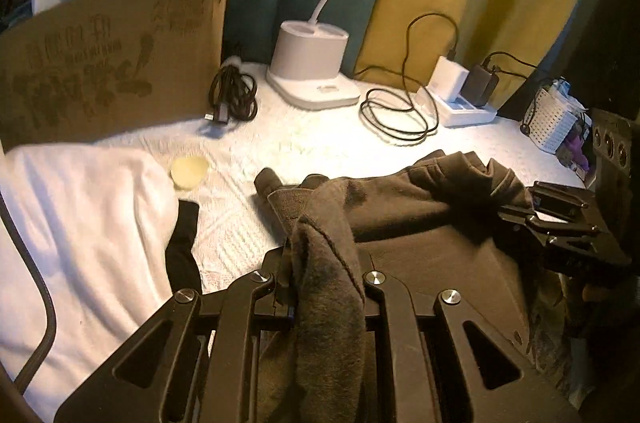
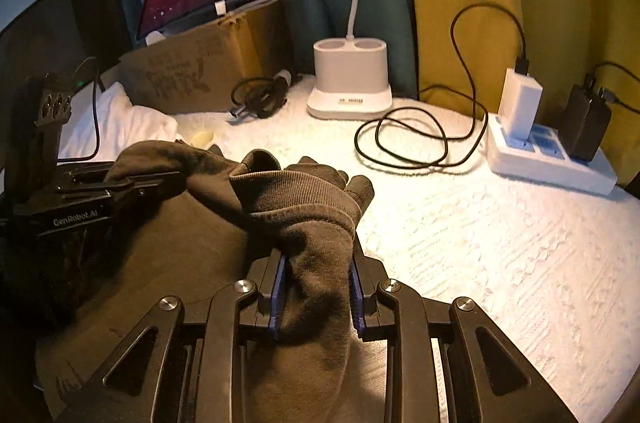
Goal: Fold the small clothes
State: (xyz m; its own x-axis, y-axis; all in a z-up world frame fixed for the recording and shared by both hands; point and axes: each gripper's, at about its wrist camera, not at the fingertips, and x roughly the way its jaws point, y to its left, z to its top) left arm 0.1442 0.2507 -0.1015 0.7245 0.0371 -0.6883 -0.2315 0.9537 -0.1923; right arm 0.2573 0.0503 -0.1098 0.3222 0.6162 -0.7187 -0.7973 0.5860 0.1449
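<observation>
The dark olive-brown knit garment (image 2: 192, 243) lies bunched on the white textured surface (image 2: 500, 263), low in both views, and spans the gap between your two tools. Its long axis runs roughly left to right, from one hand-held gripper to the other. A ribbed cuff or hem (image 2: 296, 183) and a small dark end (image 1: 267, 181) point away from you, toward the lamp.

Your left hand-held gripper (image 1: 320, 287) is pinched on a fold of that fabric. The cloth stands up between the jaws and drapes back over the tool.

Your right hand-held gripper (image 2: 318, 287) has a thick wad of the same garment between its blue pads (image 2: 280, 287). The jaws stand a moderate way apart, and the cloth fills the gap, so I judge it a grip.

Neither arm is nearer; each holds one end. The body of the garment sags between the grips, on the surface. In my judgement the fold turns on carrying both grips the same way, across that long axis.

Around it: a folded white cloth (image 1: 80, 223) and a black fabric strip (image 1: 184, 247) lie to the left. A pale round disc (image 1: 190, 171) sits just beyond them. The white lamp base (image 1: 308, 71), the looped black cable (image 1: 396, 115) and the white power strip (image 2: 552, 159) are well apart at the back.
</observation>
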